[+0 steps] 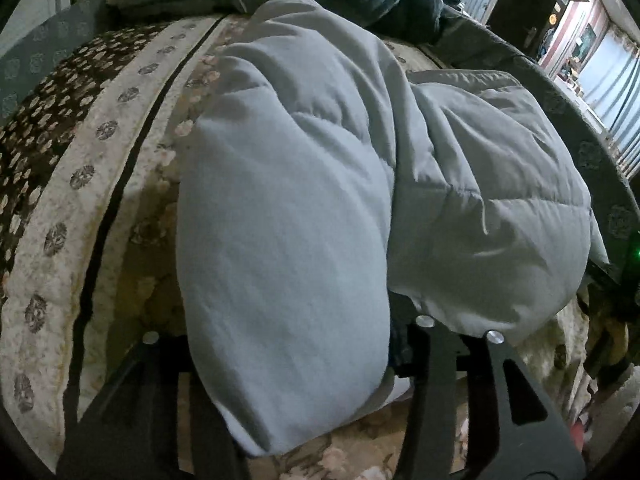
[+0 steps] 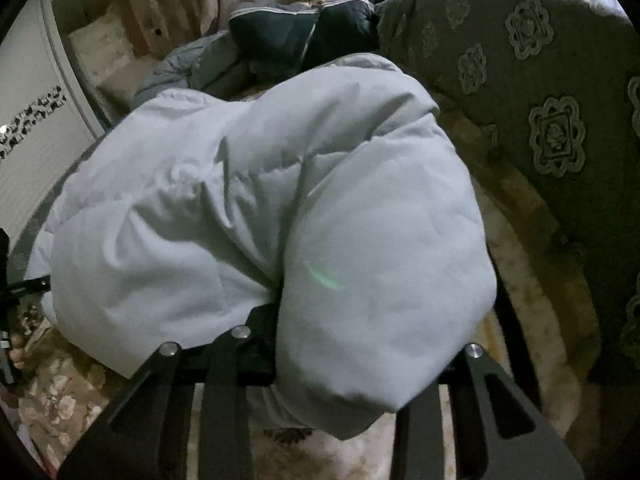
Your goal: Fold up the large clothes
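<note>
Right, you've got dark clothes [image 2: 304, 36] heaped at the far end of the patterned bed cover [image 1: 80, 168] and a grey floral cushion [image 2: 560, 100] on the right. Your pale grey padded jacket [image 1: 320, 168] bulges over both sets of jaws; left gripper [image 1: 280, 360] and right gripper [image 2: 320, 360] each look clamped on its near folds.

Black angular fingers [image 1: 452, 380] with cut-out slots and round silver screws [image 2: 474, 350].

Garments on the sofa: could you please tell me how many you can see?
3: pale blue padded jacket in front, grey padded jacket behind, dark navy jacket farthest back; more may be hidden.
</note>
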Tool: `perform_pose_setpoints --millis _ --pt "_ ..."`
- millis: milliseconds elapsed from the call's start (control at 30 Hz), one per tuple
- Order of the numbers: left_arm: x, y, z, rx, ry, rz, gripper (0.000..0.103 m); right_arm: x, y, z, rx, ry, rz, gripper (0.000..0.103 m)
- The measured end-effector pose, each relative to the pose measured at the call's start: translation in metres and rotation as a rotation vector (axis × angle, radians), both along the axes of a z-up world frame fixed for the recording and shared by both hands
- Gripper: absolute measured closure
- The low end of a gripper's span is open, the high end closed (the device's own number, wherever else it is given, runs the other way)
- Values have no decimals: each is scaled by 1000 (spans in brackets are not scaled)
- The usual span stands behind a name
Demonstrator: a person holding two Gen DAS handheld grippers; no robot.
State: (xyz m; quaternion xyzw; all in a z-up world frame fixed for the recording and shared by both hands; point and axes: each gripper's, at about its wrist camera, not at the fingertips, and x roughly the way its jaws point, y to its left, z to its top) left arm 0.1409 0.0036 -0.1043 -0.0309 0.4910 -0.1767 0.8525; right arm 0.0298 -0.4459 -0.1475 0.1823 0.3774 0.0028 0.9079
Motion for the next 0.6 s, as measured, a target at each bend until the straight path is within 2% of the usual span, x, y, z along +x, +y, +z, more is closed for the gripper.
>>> perform_pose_setpoints --millis 100,133,167,200,233,300,333,367,433,600 --pt "-11 6 -10 -21 2 30 44 11 -6 -5 26 22 20 65" --pt "-29 32 -16 -36 6 36 42 13 -7 -5 36 29 22 62" --pt "-40 40 -18 -43 8 41 40 13 -10 -6 50 42 24 59" --pt "-44 45 -18 -41 3 51 34 14 -11 -6 56 48 29 58" --pt "-40 41 -17 -29 -8 59 30 17 -9 0 48 53 28 53" --pt "-43 46 -14 -5 -28 76 26 17 -9 6 27 79 38 47" --pt "-43 44 -9 -3 -35 83 25 16 -9 8 14 93 34 43" --pt "-46 47 -4 6 -47 91 23 12 -9 11 -5 99 28 31" --pt "-52 55 6 34 -71 106 13 5 -8 21 -30 94 17 20" --pt "-43 65 22 47 -76 143 9 -28 -28 34 -77 79 -122 16"
